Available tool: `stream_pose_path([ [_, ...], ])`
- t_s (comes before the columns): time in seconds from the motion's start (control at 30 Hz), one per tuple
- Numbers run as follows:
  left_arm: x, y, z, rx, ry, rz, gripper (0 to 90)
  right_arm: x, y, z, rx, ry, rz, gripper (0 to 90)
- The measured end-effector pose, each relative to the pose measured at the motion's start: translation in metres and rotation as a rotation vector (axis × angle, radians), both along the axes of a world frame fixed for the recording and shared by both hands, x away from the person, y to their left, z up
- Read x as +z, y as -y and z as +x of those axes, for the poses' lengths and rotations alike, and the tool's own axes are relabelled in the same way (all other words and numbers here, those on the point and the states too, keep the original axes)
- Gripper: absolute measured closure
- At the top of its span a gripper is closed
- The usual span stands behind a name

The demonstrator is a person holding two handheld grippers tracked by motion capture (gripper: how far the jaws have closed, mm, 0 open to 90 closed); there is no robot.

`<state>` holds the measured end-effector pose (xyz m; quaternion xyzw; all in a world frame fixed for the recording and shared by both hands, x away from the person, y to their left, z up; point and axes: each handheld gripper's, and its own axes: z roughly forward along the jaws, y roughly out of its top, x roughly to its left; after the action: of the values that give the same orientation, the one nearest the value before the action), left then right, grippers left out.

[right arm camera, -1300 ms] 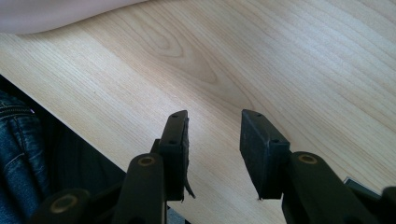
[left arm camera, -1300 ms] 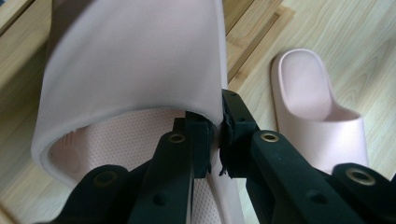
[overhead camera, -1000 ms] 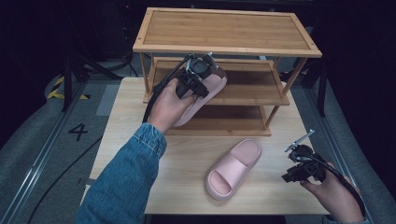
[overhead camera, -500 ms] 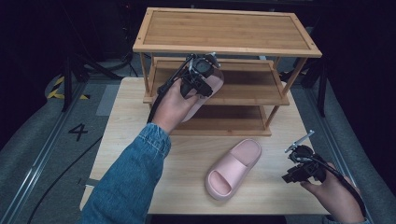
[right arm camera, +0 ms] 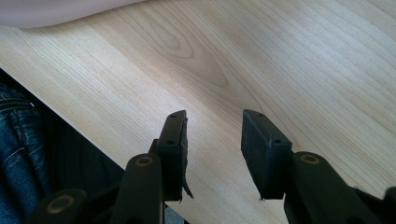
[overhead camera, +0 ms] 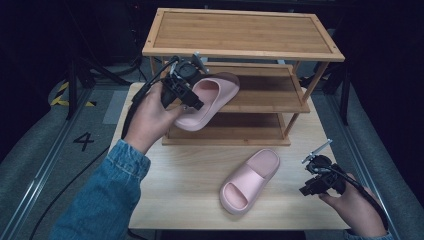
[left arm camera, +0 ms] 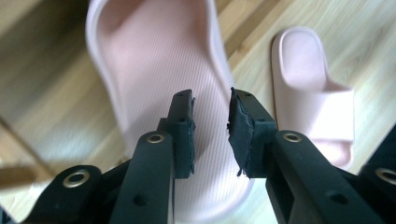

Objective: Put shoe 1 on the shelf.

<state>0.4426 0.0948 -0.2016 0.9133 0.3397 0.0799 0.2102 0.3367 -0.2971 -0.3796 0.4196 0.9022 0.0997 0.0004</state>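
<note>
Left gripper [overhead camera: 192,100] jaws parted, empty, just above a pink slipper [overhead camera: 207,100] at the rack [overhead camera: 240,50].
Right gripper [right arm camera: 212,140] gapes empty over the table [overhead camera: 190,170], near the second slipper [overhead camera: 250,180].

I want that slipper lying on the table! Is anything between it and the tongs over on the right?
No, just bare table lies between the slipper and the right tongs, as the high view shows.

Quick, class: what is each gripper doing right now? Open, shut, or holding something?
Left gripper: open, empty, over the pink ribbed slide slipper.
Right gripper: open, empty, above the pale wooden table.
</note>
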Motion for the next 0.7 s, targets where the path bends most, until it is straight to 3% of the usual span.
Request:
stream_pose_path([
  [0.1,-0.001,-0.016,-0.005,0.029,-0.016,0.023,72.8,0.000,-0.001,0.000,-0.001,-0.004,-0.002,61.3],
  [0.23,-0.009,-0.040,-0.011,0.076,-0.049,0.090,75.8,0.000,-0.001,0.000,0.002,-0.004,-0.004,61.3],
  [0.37,-0.018,-0.055,-0.010,0.112,-0.068,0.094,80.1,0.001,-0.002,-0.001,0.015,0.003,-0.004,61.4],
  [0.6,-0.036,-0.056,-0.001,0.157,-0.099,0.162,85.4,0.000,-0.006,-0.001,0.018,-0.001,-0.008,61.4],
  [0.7,-0.041,-0.051,0.005,0.152,-0.127,0.178,86.8,-0.001,-0.006,0.000,0.018,0.002,-0.008,61.5],
])
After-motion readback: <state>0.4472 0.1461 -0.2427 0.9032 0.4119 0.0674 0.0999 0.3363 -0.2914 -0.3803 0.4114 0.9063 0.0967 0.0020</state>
